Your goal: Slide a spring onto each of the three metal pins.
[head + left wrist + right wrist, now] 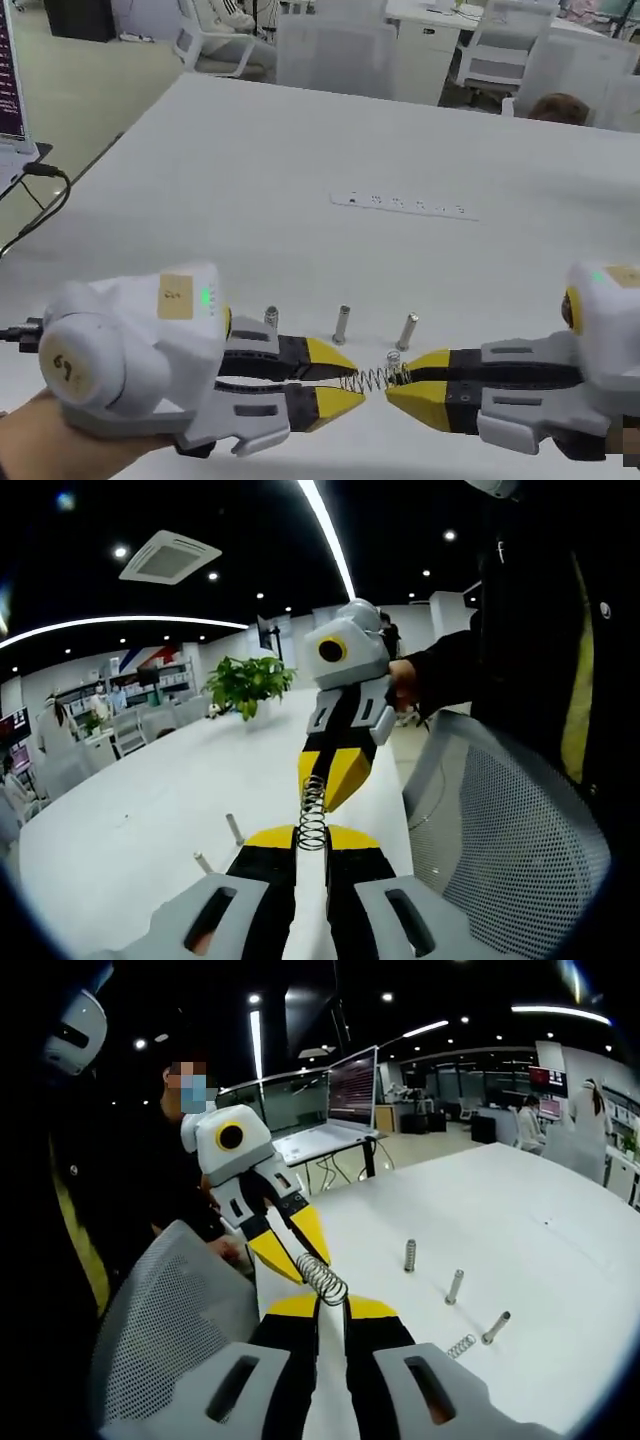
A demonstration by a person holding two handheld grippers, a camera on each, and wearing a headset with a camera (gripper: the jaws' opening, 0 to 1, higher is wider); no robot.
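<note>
Shiny metal spring (372,378), pins (341,324); matt white table (300,150)

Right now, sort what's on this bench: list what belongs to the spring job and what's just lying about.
Job: metal pins; spring held between left tool and right tool; loose spring by the pins.
Lying about: power strip; black cable; mesh chair.

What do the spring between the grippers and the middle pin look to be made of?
Spring: thin metal wire, probably steel; silvery, shiny coils. Middle pin: solid metal, likely steel or aluminium; smooth grey-silver shaft with a bright highlight. The exact alloy cannot be told.
</note>
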